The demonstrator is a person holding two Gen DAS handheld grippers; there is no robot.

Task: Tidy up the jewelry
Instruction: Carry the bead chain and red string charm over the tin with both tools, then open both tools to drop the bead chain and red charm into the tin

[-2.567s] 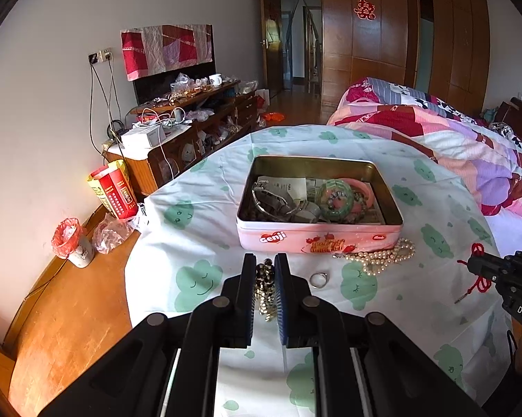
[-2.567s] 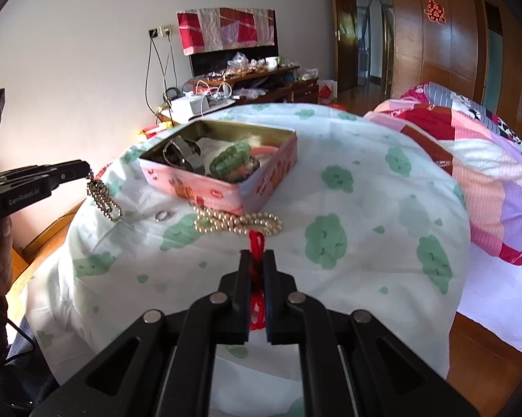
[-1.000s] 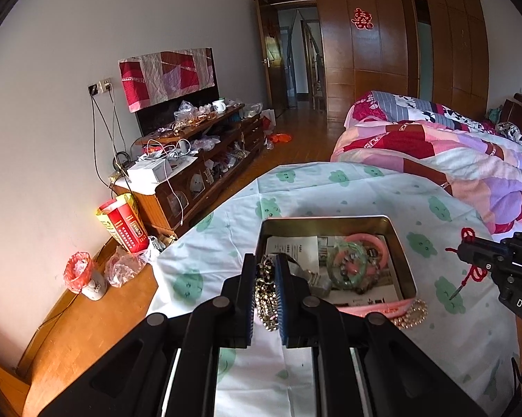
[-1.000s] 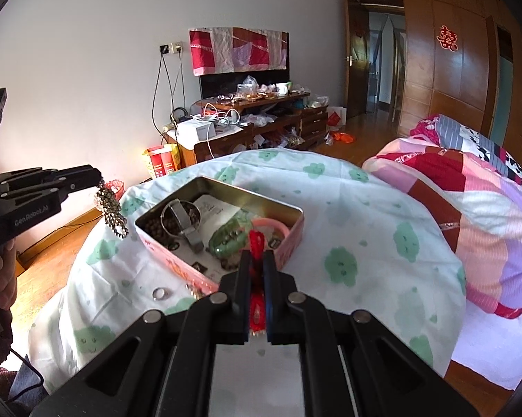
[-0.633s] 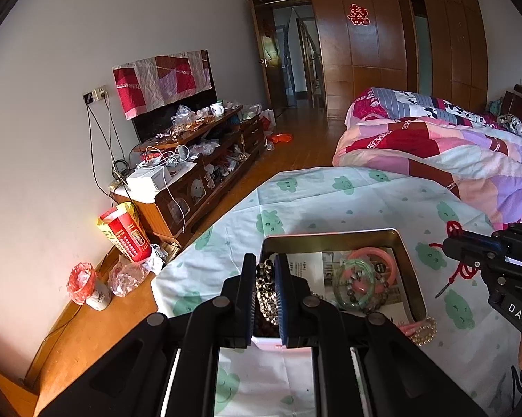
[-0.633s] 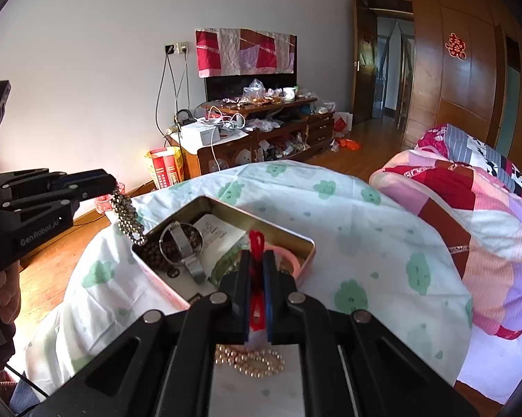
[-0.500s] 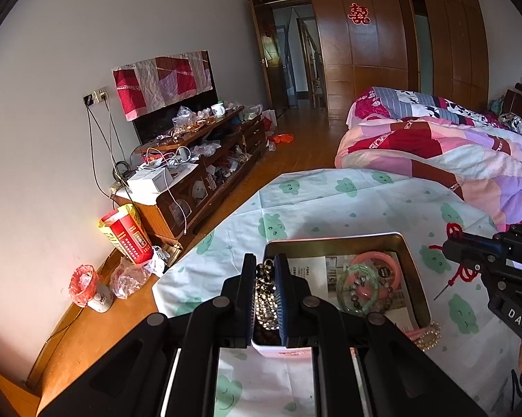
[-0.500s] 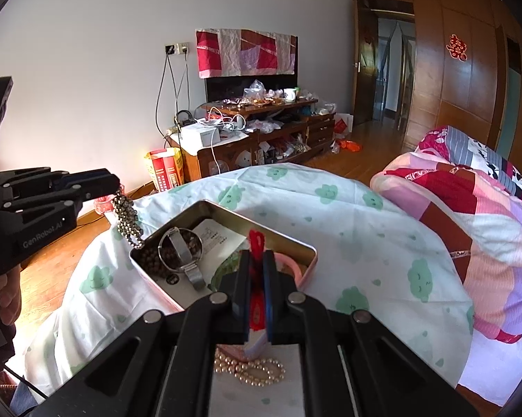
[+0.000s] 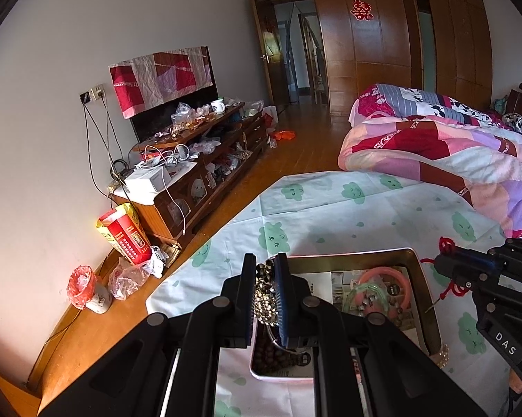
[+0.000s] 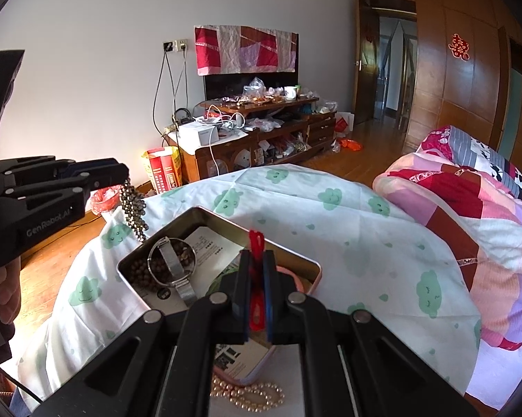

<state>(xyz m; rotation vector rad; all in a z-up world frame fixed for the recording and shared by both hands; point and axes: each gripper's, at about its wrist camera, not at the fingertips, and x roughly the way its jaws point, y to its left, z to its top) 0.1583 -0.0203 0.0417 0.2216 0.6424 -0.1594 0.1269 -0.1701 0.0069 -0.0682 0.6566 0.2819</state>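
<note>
- Tin box (image 10: 146,253): rectangular, pink outside, bare metal inside, lid off, resting on the cloud-print cloth (image 10: 347,229). In the right wrist view its long axis runs from lower left to upper right.
- Contents of the tin: brown bead string (image 10: 139,274) heaped in the left end; metal-band wristwatch (image 10: 172,267) lying on those beads, strap running roughly across the tin; printed paper sheet (image 10: 208,246) flat on the bottom; pink bangle (image 9: 382,286) and green bead bracelet (image 9: 361,300) in the right half, overlapping.
- Left gripper (image 9: 265,271): jaws narrow, clamped on a gold-coloured bead chain (image 10: 134,208). The chain hangs straight down from the fingertips, its lower end just above the tin's left rim.
- Right gripper (image 10: 257,260): jaws pressed together on a red knotted cord (image 10: 256,239). A loop stands up above the fingertips; the rest trails below, over the tin's right half.
- Pearl strand (image 10: 250,396): coiled on the cloth outside the tin, against its near wall.
</note>
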